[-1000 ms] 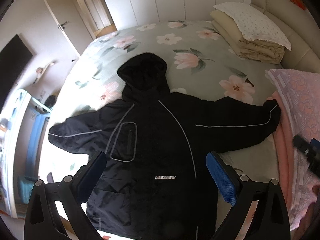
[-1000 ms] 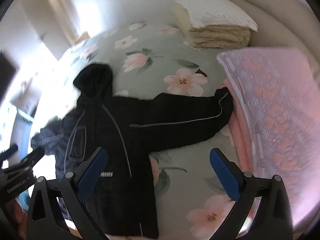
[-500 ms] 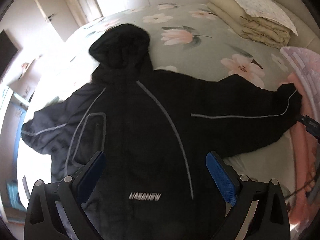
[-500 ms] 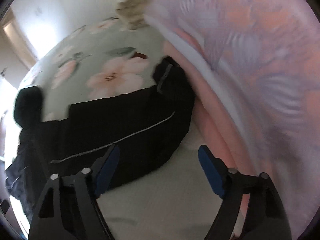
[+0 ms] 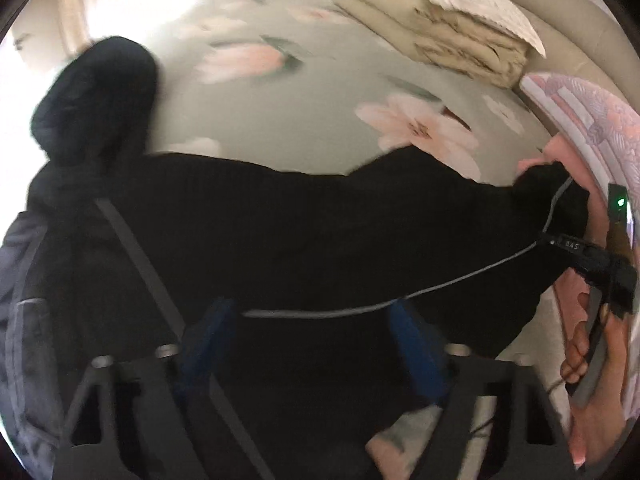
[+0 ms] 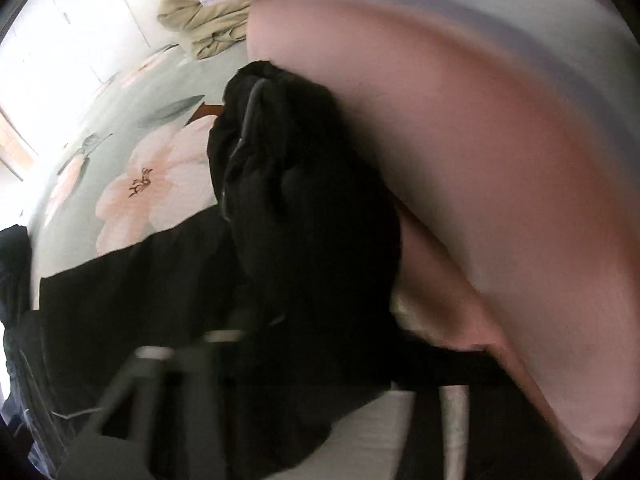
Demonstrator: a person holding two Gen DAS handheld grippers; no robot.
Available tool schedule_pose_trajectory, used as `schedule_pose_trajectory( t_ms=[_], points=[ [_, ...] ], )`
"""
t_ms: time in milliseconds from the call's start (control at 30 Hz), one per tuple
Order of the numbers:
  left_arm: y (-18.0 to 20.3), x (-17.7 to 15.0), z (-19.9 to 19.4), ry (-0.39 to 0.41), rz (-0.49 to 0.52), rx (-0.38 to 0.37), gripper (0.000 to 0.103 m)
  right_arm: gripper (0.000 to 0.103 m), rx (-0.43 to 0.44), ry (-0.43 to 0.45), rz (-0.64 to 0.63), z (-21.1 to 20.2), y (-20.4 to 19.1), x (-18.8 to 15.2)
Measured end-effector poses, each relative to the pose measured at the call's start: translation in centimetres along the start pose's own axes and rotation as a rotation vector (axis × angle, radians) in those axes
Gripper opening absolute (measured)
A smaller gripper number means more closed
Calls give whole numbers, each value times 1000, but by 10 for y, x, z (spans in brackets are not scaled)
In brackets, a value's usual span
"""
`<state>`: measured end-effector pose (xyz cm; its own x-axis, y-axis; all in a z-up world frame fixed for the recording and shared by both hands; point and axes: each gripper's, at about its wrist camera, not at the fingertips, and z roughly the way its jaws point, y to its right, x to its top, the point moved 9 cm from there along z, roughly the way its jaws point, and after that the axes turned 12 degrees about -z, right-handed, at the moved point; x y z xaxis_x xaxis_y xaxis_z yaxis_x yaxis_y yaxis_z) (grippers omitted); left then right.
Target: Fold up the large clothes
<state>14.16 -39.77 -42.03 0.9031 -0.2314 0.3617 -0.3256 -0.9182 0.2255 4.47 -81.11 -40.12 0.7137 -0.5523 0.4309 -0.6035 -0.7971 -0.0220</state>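
A black hooded jacket point(image 5: 280, 240) lies spread on the floral bed point(image 5: 320, 112), hood point(image 5: 100, 92) at the upper left, one sleeve stretched right. My left gripper point(image 5: 312, 336) is low over the sleeve near the shoulder. Its jaws are closing, the blue pads point(image 5: 412, 344) still apart with black cloth and a grey piping line between them. My right gripper point(image 6: 312, 332) is shut on the sleeve cuff point(image 6: 280, 152), which bunches up over its fingers. The left wrist view shows it at the cuff point(image 5: 556, 242), held by a hand point(image 5: 580, 352).
A pink blanket point(image 6: 480, 140) is piled right against the cuff and rises at the right point(image 5: 592, 128). A folded beige quilt with a white pillow point(image 5: 452, 28) sits at the head of the bed.
Both grippers have dropped close to the jacket. The right one swung to the sleeve cuff by the pink blanket and shut on it. The left jaws have narrowed over the sleeve.
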Motion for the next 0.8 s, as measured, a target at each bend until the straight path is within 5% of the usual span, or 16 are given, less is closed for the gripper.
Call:
schedule_pose_trajectory(
  t_ms=[33, 67, 233, 300, 400, 567, 800],
  points=[
    [6, 1, 10, -28, 9, -15, 42, 13, 2, 1, -11, -4, -2, 1],
    [17, 2, 19, -54, 16, -50, 35, 12, -4, 16, -28, -14, -5, 4],
    [53, 1, 34, -82, 78, -127, 35, 10, -101, 218, -100, -123, 10, 24],
    [65, -4, 46, -114, 99, -150, 35, 9, -89, 227, -83, -136, 22, 25],
    [61, -17, 88, -205, 77, -108, 29, 9, -139, 167, -149, -112, 17, 17],
    [63, -12, 86, -189, 57, -135, 29, 9, -180, 60, -169, -59, 10, 7],
    [29, -18, 3, -85, 15, -196, 32, 9, -148, 82, -242, -81, -19, 6]
  ],
)
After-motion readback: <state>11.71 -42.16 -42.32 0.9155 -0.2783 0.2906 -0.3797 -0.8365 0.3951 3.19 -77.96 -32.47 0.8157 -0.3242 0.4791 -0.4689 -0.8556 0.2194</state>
